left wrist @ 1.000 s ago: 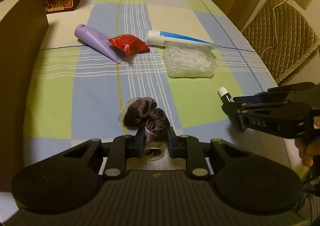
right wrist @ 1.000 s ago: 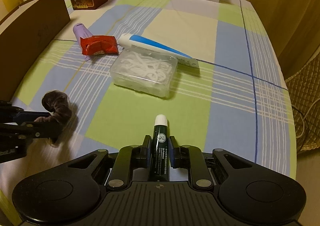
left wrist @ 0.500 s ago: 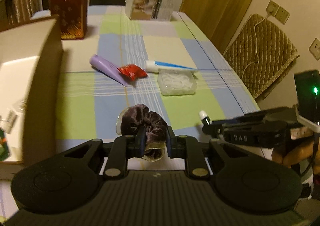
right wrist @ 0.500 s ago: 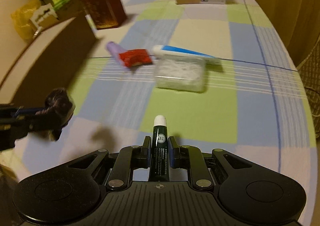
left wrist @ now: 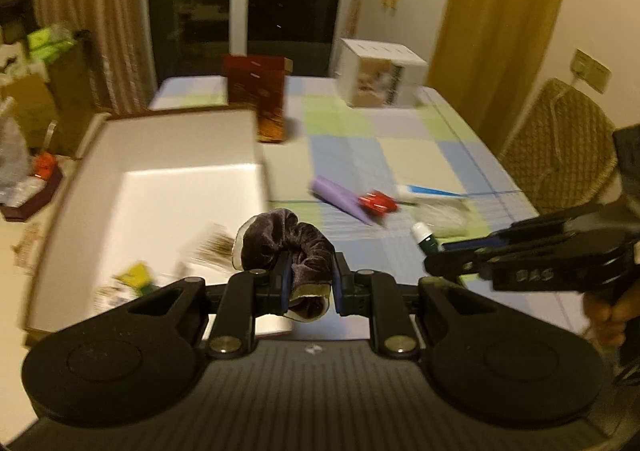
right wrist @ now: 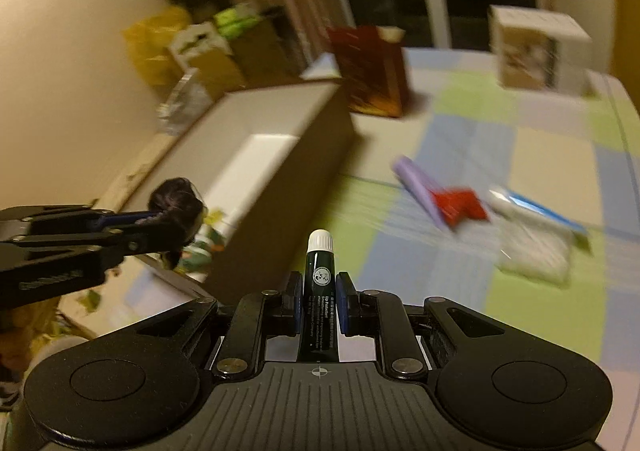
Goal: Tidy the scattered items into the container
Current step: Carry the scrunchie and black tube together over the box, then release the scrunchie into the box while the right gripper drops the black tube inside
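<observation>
Purple tube [left wrist: 340, 198], red packet [left wrist: 377, 202] beside open box [left wrist: 256, 139].

I've lifted both tongs up off the table and swung them left. The left tongs [left wrist: 308, 283] now carry the scrunchie [left wrist: 286, 241] over the open box [left wrist: 160, 155], and the right tongs [right wrist: 319, 301] have brought the lip balm [right wrist: 319, 271] toward its near corner.

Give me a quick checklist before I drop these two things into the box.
1. Left hand-held gripper shut on the scrunchie: ok.
2. Right hand-held gripper shut on the lip balm: ok.
3. Box open on top: ok.
4. Scrunchie over the box opening: ok.
5. Lip balm over the opening: not ok, short of the near wall.
6. Free space on the box floor: ok.
</observation>
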`<state>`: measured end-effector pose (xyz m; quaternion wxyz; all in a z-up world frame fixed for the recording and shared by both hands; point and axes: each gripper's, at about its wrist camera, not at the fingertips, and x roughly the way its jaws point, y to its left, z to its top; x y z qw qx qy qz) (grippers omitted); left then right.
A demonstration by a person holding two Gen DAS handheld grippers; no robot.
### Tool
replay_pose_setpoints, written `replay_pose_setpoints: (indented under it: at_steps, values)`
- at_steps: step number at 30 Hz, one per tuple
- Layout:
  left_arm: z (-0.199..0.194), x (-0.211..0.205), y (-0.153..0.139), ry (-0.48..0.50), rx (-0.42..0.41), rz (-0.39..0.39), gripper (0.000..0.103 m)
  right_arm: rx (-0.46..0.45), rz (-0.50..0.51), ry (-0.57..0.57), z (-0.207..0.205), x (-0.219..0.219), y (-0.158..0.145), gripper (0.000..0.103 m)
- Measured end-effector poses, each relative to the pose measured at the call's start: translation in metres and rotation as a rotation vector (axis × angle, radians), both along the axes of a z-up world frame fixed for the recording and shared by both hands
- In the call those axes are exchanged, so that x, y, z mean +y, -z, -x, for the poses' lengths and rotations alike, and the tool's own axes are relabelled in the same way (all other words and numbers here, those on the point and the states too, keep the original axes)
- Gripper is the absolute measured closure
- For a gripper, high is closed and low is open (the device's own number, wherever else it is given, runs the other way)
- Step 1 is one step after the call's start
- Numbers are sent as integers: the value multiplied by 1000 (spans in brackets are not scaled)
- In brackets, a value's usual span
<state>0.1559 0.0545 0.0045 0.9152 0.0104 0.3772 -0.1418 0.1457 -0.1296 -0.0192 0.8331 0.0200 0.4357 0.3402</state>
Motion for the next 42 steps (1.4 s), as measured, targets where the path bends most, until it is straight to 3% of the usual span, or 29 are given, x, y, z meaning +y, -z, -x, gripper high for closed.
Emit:
replay_pose_setpoints:
  at_steps: [8, 16, 23, 34, 42]
  values:
    - [-15, 58, -14, -58, -27, -70, 87, 3, -65, -116, -12, 69, -22, 83]
    - [-49, 88, -5, -19, -14, -103, 87, 9, -72, -168, -38, 133, -16, 83]
    - [-80, 106, 9, 26, 2, -132, 87, -22, 8, -186, -70, 172, 4, 83]
    - [-119, 125, 47, 43, 38, -200, 87, -42, 128, -199, -104, 193, 40, 83]
    - [-151, 123, 71, 50, 64, -194, 87, -103, 208, -242, -129, 213, 59, 83]
